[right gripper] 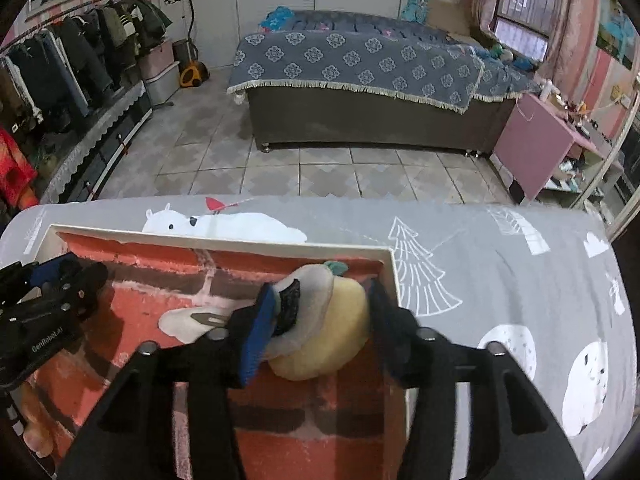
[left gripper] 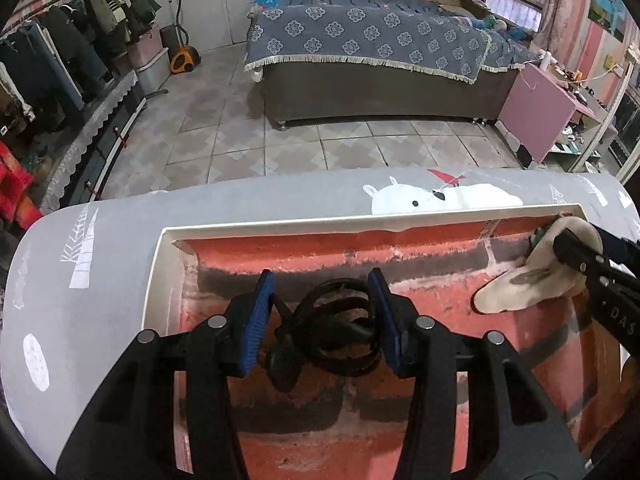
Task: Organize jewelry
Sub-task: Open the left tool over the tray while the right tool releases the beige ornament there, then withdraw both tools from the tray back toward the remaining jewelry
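While jaws gape | black band (left gripper: 334,330) between left hand-held gripper (left gripper: 322,316) fingers

Open brick-print floor at the middle of the white-rimmed tray (left gripper: 276,223), hemmed by its raised walls, a black coiled band (left gripper: 332,332) left, a plush clip (right gripper: 320,328) in its far right corner.

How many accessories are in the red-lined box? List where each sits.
2: a black coiled band inside the left gripper; a plush clip in the far right corner. More may hide beneath.
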Available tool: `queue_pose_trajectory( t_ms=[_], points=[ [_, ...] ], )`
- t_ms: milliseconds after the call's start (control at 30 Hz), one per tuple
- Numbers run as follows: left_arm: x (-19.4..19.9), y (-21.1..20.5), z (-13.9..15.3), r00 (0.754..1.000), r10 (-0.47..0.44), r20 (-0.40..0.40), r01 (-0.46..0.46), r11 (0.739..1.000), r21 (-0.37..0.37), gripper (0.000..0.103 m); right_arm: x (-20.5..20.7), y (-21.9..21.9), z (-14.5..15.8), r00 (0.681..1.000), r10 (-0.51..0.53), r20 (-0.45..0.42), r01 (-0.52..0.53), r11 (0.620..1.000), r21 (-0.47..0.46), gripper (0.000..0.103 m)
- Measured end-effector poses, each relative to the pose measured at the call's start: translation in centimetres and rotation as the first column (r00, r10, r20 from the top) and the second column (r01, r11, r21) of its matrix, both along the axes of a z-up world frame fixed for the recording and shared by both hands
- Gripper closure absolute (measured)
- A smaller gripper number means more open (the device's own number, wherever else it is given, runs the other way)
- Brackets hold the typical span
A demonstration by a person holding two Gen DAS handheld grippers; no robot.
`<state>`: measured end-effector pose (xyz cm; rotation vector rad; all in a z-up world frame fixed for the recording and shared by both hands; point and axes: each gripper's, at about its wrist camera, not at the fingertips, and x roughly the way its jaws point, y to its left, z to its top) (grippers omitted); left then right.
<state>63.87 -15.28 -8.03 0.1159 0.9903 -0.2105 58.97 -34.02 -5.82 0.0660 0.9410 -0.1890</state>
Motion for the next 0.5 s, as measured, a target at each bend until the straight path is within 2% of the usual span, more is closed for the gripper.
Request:
queue_pose_trajectory(
  t_ms=[67,200,267,367,500],
  points=[
    [-0.4,0.1,0.3,1.000,0.014,0.017,-0.015,1.000,0.022,0.038,-0.2,0.1,0.2,1.000,0.009,0.012,-0.009,1.000,0.015,0.044],
    [-1.7,-0.1,1.9,0.998,-0.005,0.067,0.004,1.000,0.021,0.034,-1.6,0.3,1.5,0.997,0.036,0.067,-0.036,0.999,-0.005,0.043],
    [-2.1,0.0,2.8,0.997,-0.001,0.073,0.000,1.000,0.008,0.028,-2.5,0.4,2.5,0.995,0.043,0.093,-0.042,0.999,-0.014,0.042],
    [-3.6,1.1,4.9,0.996,0.016,0.093,-0.012,0.999,-0.042,0.024,-4.8,0.2,4.3,0.989,0.028,0.143,-0.027,1.000,-0.012,0.037],
    [-6.9,2.7,7.2,0.987,0.027,0.158,-0.021,0.999,-0.037,0.013,-8.6,0.3,5.9,0.982,0.021,0.190,-0.011,0.998,-0.058,0.033]
  ],
)
